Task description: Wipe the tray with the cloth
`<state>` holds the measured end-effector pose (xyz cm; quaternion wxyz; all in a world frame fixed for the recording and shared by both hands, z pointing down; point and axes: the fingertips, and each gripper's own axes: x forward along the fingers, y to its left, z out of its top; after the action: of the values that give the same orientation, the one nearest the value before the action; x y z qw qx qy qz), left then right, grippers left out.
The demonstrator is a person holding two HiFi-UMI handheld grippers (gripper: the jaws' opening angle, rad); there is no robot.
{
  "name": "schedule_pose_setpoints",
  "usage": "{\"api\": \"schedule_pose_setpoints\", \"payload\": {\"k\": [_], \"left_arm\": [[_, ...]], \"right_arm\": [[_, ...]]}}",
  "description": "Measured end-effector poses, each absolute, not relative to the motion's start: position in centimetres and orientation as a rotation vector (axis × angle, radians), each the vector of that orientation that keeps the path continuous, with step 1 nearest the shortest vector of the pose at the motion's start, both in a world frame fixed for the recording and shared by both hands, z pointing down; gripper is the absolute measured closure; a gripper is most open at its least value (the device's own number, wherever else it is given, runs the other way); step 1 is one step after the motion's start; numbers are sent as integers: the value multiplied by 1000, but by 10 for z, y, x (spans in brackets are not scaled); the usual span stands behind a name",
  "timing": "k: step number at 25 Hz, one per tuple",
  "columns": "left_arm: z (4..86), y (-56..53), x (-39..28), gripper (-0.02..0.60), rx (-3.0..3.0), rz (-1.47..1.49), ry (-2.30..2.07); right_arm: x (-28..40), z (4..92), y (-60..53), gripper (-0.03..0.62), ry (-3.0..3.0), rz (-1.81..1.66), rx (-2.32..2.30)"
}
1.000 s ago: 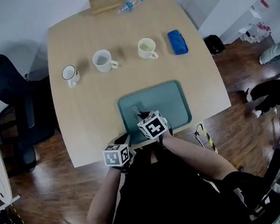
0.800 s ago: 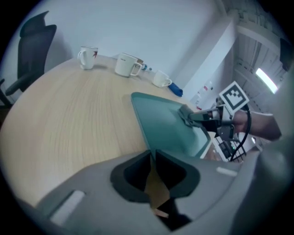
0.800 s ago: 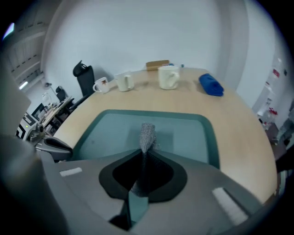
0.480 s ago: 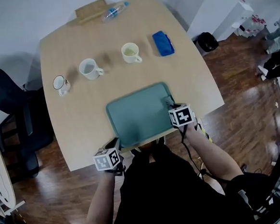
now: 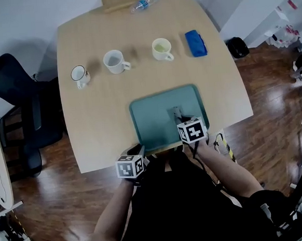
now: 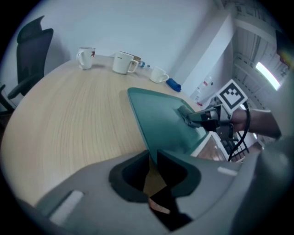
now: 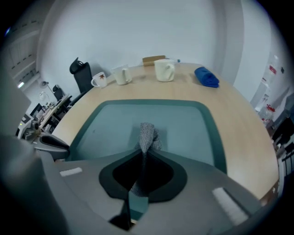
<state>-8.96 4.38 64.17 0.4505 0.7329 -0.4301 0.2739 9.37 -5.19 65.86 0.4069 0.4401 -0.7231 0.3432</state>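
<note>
Pinching a small grey woven cloth [image 7: 147, 133], the right tool [image 7: 144, 151] has its jaws pressed together on the fabric. The cloth's free end bunches just past the tips and rests on the floor of the tray [image 7: 183, 124]. The tray is teal, matt and rectangular, with rounded corners and a low raised rim. It lies on the pale wood worktop [image 5: 98, 111] at the person's edge, directly under and ahead of this tool.

The left tool [image 6: 153, 153] is clamped shut on the tray's rim at the near corner, and the teal edge runs straight out from between its jaws.

Only the right tool's own view shows the cloth's weave and the strip of it running back between the jaws. Only the left tool's view shows the right tool from the side, tilted down, with the cloth touching the tray surface towards the far side from the left tool.

The head view covers most of both jaws with the marker cubes but lays out the rest. Well beyond both tools stands a row of three mugs [image 5: 115, 61], with a blue bundle [image 5: 195, 42] beside them. A water bottle [image 5: 143, 3] lies at the far edge.
</note>
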Motion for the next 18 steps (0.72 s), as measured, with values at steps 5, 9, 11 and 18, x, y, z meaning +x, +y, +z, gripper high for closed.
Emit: {"api": "schedule_pose_setpoints", "payload": {"k": [5,9,11,18], "left_arm": [[646,45,-91,525,1785,644,-1005],[645,46,-89,524,1808,655,-961],[645,45,-89,522,1821,658,-946],[647,44,-93,520,1812,647,-950]], "right_arm": [[-4,657,-29,566,-1921,815,904],[-62,664,-12,566,-1976,777,757],[-87,660,-5,566,-2011,764,672],[-79,651,-6,566,-2008,827,665]]}}
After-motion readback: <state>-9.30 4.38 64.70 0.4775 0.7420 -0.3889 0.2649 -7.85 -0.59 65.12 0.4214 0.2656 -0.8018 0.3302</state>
